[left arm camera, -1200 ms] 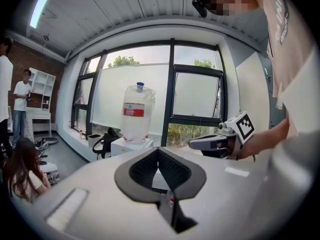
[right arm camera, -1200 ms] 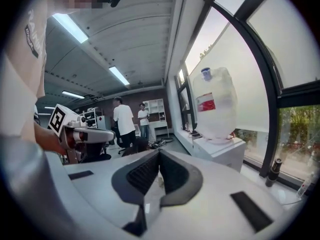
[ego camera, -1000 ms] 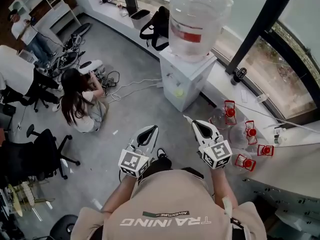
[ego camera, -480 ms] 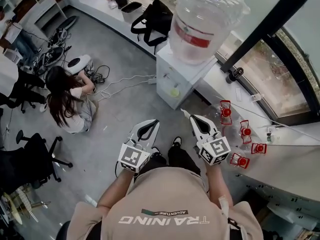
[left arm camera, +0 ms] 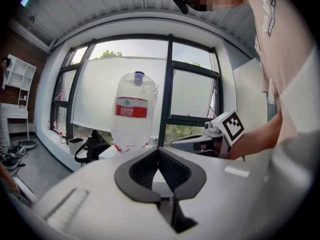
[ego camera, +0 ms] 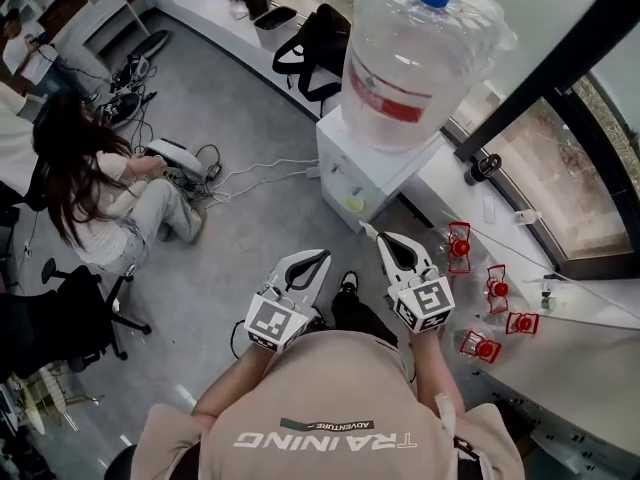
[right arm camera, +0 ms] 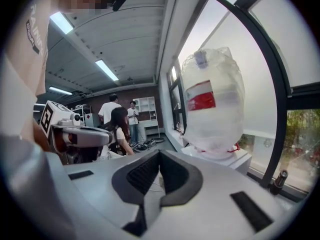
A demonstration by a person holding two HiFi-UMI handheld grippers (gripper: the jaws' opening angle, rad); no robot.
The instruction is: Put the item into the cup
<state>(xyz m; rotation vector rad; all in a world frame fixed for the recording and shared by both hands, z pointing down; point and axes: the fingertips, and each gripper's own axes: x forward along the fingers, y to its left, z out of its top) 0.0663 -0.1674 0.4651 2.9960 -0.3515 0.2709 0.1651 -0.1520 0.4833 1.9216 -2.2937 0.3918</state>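
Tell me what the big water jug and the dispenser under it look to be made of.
Water jug: translucent plastic, since the room shows faintly through its wall. The crinkled, glinting surface suggests a thin film wrap over it. The cap is opaque blue, probably plastic. Dispenser: smooth white casing with a matte to satin finish, either painted metal or moulded plastic. The look does not settle which.

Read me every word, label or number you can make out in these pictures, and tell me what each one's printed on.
"TRAINING": large letters on the tan shirt, upside down in the head view.
"ADVENTURE": on the small dark patch on that shirt.
Too blurred to read: the print on the red label of the water jug.
Square patterns only, no letters: the left marker cube and the right marker cube.
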